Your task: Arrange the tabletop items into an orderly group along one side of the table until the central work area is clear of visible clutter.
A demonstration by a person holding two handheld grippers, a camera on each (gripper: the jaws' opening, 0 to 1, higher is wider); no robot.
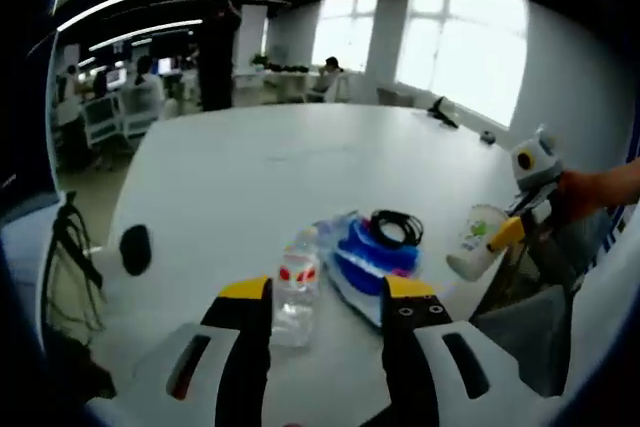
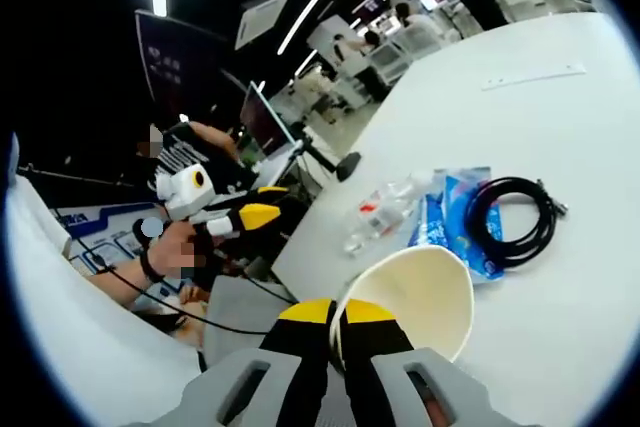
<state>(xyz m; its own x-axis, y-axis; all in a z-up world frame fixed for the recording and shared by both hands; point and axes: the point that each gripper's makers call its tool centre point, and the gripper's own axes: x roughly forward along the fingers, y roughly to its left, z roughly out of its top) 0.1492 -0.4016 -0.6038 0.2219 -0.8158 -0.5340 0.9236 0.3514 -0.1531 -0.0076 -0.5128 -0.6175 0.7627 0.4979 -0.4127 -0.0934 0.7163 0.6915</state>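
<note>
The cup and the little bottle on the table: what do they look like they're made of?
The cup, pinched at its rim by the right hand-held gripper, looks like paper: matte, cream, opaque, thin-walled. The bottle looks like clear plastic: see-through and glossy, with a red-and-white label, lying beside the blue packet.

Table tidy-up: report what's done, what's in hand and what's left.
Done: the bottle, blue packet and black cable already sit together near the table edge.
In hand: the right tool grips the paper cup.
Left: place the cup with them; the black item lies apart.

left tongs (image 1: 328, 299): jaws apart, empty | right tongs (image 2: 336, 314): jaws pinched together
</note>
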